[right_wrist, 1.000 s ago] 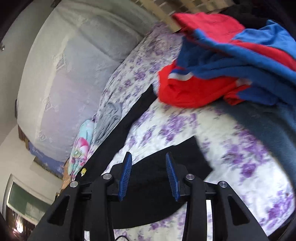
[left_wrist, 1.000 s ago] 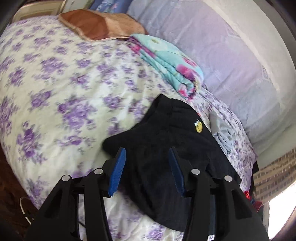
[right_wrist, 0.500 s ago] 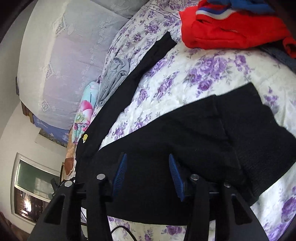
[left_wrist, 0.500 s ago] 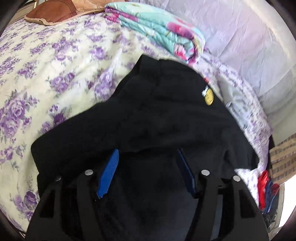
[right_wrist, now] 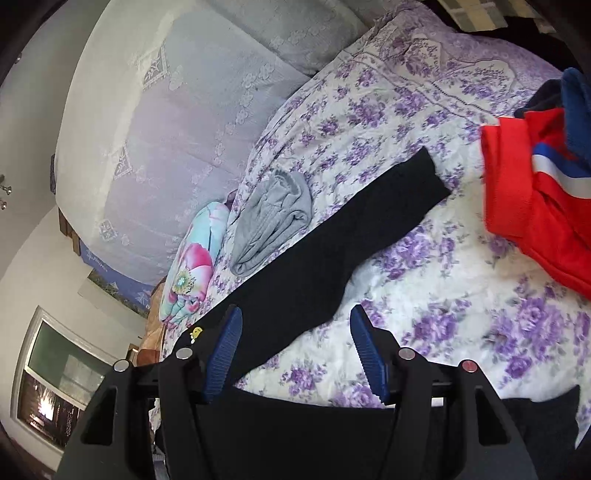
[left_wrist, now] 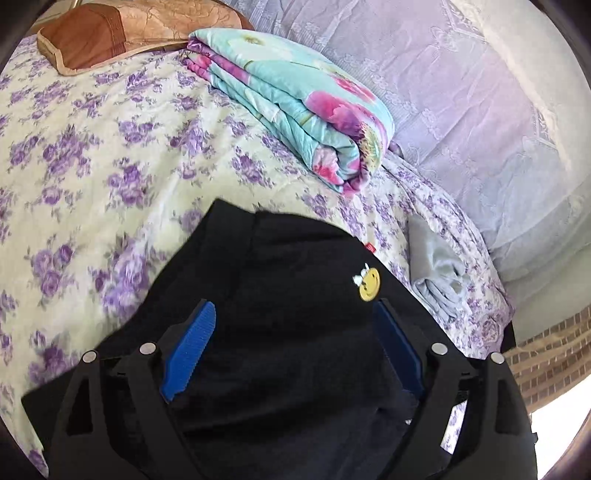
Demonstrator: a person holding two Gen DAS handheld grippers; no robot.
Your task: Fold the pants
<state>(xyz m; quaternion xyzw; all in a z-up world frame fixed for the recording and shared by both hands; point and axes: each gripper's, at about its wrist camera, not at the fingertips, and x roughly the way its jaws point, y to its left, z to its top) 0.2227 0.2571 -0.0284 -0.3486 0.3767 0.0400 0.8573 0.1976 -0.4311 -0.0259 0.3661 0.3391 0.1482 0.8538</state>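
Observation:
Black pants [left_wrist: 295, 266] lie spread on the flowered bedspread [left_wrist: 92, 155], a yellow bee patch [left_wrist: 369, 283] near their waist. My left gripper [left_wrist: 293, 310] hovers over the waist part with its jaws opening. The cloth lies under them and the blue pads [left_wrist: 190, 343] do not press it. In the right wrist view one long black leg [right_wrist: 351, 240] runs from lower left to upper right. My right gripper [right_wrist: 295, 314] stands over its near end, jaws opening and gripping nothing. More black cloth [right_wrist: 295, 428] lies beneath that gripper.
A folded teal floral quilt [left_wrist: 295, 99] and a brown pillow [left_wrist: 110, 33] lie at the head of the bed. A grey garment [left_wrist: 436, 269] sits beside the pants by the lace-covered wall [left_wrist: 461, 92]. Red and blue clothes [right_wrist: 535, 192] are heaped at the right.
Both grippers have travelled over the pants and spread their jaws wider. The left one has closed in on the bee patch. The right one now looks at the far leg.

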